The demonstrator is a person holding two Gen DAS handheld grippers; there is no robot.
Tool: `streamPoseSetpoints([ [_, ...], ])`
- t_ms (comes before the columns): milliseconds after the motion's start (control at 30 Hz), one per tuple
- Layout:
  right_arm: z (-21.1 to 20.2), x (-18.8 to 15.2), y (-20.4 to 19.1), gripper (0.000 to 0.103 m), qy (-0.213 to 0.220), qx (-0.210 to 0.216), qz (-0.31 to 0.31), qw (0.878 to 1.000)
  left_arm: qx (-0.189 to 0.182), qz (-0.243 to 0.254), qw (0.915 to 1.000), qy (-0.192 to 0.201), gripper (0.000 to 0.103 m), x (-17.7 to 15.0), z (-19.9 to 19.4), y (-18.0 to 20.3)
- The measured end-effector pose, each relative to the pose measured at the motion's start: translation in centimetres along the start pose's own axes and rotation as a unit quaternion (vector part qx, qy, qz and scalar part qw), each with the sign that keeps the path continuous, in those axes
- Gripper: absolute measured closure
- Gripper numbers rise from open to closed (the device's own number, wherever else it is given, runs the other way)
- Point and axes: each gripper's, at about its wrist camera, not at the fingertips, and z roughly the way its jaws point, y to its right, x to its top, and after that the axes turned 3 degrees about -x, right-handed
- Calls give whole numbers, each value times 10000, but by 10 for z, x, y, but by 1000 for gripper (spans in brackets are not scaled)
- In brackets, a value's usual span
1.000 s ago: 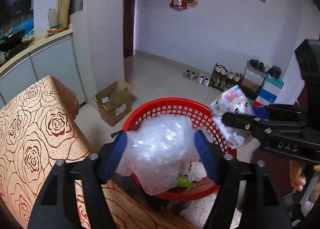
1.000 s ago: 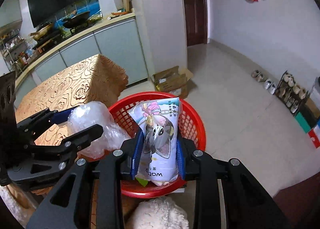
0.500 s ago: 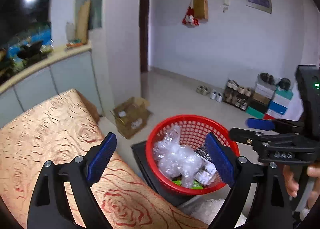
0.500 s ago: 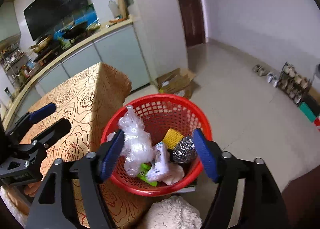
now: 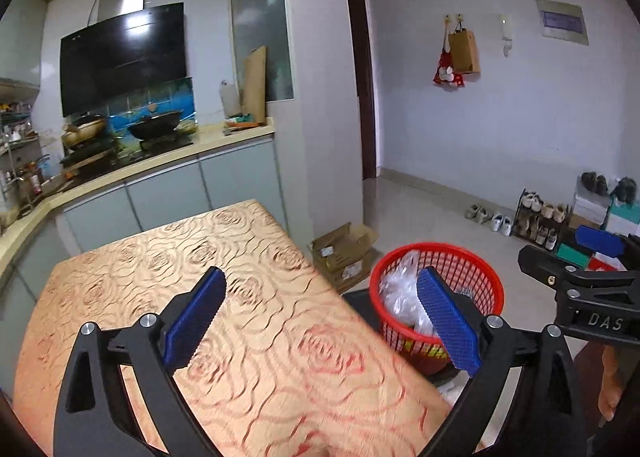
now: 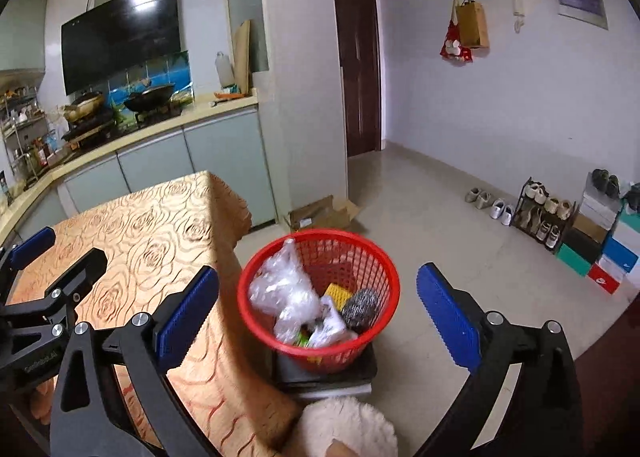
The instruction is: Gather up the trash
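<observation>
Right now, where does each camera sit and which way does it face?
Left wrist: on the left gripper, open and empty, tilted down over the table toward the kitchen counter; the right gripper shows at the right edge.
Right wrist: on the right gripper, open and empty, looking down at the basket of trash; the left gripper shows at the left edge.
Both views share the table, basket, counter, door and shoe rack.

red basket (image 6: 362, 253): glossy plastic mesh. crumpled bag (image 6: 280, 289): clear shiny film; scourer (image 6: 362, 307): wiry metal. tablecloth (image 5: 256, 333): satiny rose-patterned cloth
</observation>
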Motion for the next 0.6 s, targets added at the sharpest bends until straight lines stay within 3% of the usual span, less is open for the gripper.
streamPoseSetpoints([
  [167, -16, -14, -10, 7, -255, -121, 11, 9996, 203, 135, 9994, -259, 10, -16, -19, 1],
  [333, -38, -18, -12, 7, -214, -42, 121, 9997, 274, 17, 9992, -275, 10, -22, -32, -10],
  [600, -51, -25, -19, 7, -199, 29, 204, 9996, 170, -257, 9989, -340, 10, -21, -41, -19],
])
